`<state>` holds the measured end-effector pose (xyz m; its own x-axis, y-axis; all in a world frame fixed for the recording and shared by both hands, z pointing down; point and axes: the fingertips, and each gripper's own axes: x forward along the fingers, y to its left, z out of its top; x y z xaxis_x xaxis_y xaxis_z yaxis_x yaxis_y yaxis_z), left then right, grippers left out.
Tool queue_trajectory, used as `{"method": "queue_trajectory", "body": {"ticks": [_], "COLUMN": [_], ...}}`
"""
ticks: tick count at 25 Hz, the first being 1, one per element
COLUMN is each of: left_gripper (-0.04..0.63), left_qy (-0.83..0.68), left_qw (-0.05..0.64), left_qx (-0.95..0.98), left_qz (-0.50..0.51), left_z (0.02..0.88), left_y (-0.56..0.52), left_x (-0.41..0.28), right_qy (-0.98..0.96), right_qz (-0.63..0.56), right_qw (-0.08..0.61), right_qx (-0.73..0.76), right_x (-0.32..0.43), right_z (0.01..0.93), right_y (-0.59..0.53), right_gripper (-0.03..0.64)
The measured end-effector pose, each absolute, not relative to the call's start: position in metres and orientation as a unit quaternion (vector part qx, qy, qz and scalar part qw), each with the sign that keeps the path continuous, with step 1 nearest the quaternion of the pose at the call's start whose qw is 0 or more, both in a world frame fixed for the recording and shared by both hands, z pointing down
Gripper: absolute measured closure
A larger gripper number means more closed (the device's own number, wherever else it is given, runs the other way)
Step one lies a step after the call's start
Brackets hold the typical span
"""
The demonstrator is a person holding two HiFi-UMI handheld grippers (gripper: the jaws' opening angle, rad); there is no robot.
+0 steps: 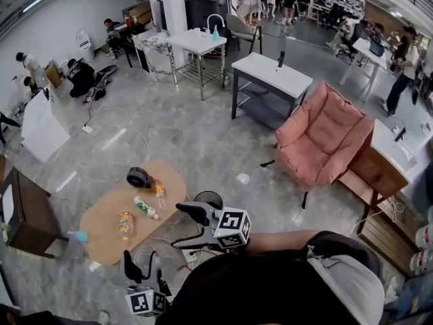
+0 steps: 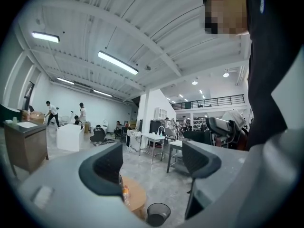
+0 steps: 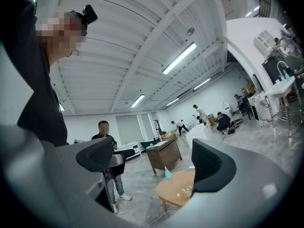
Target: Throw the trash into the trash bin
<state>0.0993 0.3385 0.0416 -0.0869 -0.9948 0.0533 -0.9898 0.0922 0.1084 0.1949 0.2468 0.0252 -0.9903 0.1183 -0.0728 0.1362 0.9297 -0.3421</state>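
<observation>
A black mesh trash bin (image 1: pixel 209 197) stands on the floor beside a low oval wooden table (image 1: pixel 108 239), half hidden behind my right gripper (image 1: pixel 183 226). On the table lie a clear bottle (image 1: pixel 145 207), an orange bottle (image 1: pixel 158 189), a yellow packet (image 1: pixel 126 223), a black roll (image 1: pixel 138 177) and a blue bottle (image 1: pixel 80 236). My right gripper (image 3: pixel 152 160) is open and empty, held level. My left gripper (image 1: pixel 142 263) sits lower left, also open and empty (image 2: pixel 152 167). In the left gripper view the bin (image 2: pixel 157 214) shows below the jaws, next to the table (image 2: pixel 134 197).
A pink chair (image 1: pixel 323 137) stands to the right, a white desk (image 1: pixel 272 74) behind it, a dark wooden cabinet (image 1: pixel 24 212) at the left. Cables (image 1: pixel 162 246) lie on the floor by the table. A person (image 3: pixel 107 148) stands near the cabinet; others are far back.
</observation>
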Motion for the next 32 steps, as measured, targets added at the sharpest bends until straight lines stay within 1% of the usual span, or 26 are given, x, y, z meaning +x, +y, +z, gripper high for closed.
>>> {"method": "queue_trajectory", "body": {"ticks": [3, 10, 16, 20, 24, 28, 32], "left_gripper": [0.216, 0.216, 0.216, 0.216, 0.216, 0.216, 0.218], "left_qy": [-0.738, -0.745, -0.745, -0.749, -0.794, -0.815, -0.853], "left_qw": [0.052, 0.085, 0.08, 0.067, 0.096, 0.08, 0.09], "left_qx": [0.672, 0.661, 0.662, 0.659, 0.601, 0.574, 0.514], "left_qz": [-0.019, -0.009, -0.006, 0.008, 0.011, 0.01, 0.009], "left_z": [0.043, 0.069, 0.07, 0.063, 0.068, 0.061, 0.065], "left_y": [0.332, 0.334, 0.308, 0.268, 0.271, 0.242, 0.253], "left_x": [0.097, 0.09, 0.092, 0.087, 0.074, 0.053, 0.046], "right_qy": [0.983, 0.976, 0.973, 0.972, 0.97, 0.974, 0.967], "right_qz": [-0.176, -0.213, -0.222, -0.222, -0.222, -0.211, -0.232], "right_qw": [0.026, 0.032, 0.042, 0.045, 0.039, 0.04, 0.033], "right_qx": [0.052, 0.043, 0.051, 0.065, 0.093, 0.073, 0.105], "right_x": [0.199, 0.194, 0.188, 0.185, 0.179, 0.173, 0.166], "right_z": [0.024, 0.041, 0.05, 0.046, 0.044, 0.039, 0.05], "right_y": [0.241, 0.233, 0.213, 0.177, 0.166, 0.123, 0.106], "right_gripper": [0.086, 0.086, 0.086, 0.087, 0.087, 0.088, 0.089]}}
